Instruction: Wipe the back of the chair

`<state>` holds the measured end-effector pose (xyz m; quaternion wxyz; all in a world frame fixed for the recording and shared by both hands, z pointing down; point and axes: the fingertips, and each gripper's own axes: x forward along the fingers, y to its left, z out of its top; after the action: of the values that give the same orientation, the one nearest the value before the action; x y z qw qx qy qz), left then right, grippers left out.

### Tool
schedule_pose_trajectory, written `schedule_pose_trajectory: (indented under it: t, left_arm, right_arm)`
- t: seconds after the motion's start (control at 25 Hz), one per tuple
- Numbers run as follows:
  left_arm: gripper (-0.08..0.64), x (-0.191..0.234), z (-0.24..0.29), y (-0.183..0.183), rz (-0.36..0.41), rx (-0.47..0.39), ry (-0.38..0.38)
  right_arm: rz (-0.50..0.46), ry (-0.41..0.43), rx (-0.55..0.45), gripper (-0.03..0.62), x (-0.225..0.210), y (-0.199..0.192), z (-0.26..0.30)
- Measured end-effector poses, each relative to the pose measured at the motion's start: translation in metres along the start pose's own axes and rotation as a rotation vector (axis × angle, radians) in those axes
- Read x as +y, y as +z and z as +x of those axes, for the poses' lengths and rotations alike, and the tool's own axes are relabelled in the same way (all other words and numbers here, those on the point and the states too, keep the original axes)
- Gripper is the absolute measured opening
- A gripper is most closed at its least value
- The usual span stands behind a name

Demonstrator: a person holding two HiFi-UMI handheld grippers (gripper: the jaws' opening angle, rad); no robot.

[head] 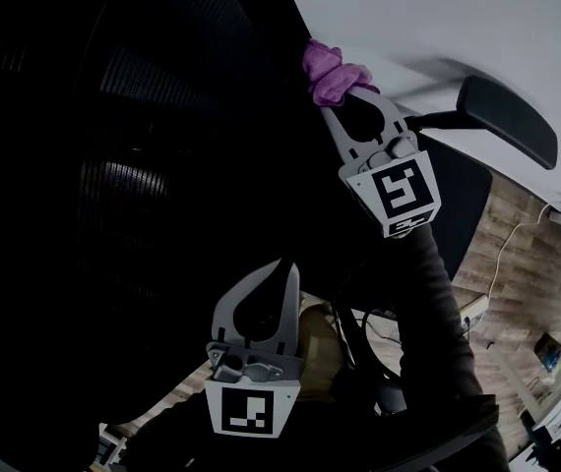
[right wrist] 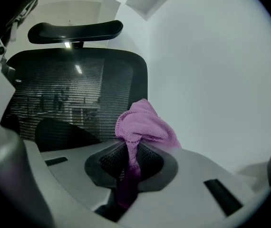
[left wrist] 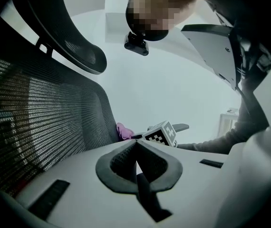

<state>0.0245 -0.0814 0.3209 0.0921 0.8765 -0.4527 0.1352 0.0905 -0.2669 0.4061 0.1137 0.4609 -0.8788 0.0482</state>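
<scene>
right gripper view shows the chair back (right wrist: 69, 94) as black see-through mesh with a dark rim, standing upright with a curved headrest (right wrist: 73, 31) above it. i count one chair, one purple cloth (right wrist: 142, 125) and two grippers. my right gripper (right wrist: 128, 151) pinches the bunched cloth, its jaws closed on it, and the cloth sits at the back's right edge. my left gripper (left wrist: 136, 146) hangs nearer, beside the mesh, jaws pressed together with nothing between them.
</scene>
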Motion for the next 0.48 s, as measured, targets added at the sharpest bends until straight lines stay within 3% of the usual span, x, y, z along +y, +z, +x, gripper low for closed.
schedule_pose_trajectory:
  t: [0.48]
  left_arm:
    - [0.009,-0.001,0.007,0.000,0.011,0.001,0.006]
  right_arm:
    - [0.003,-0.034,-0.007,0.044,-0.025,-0.003,0.006]
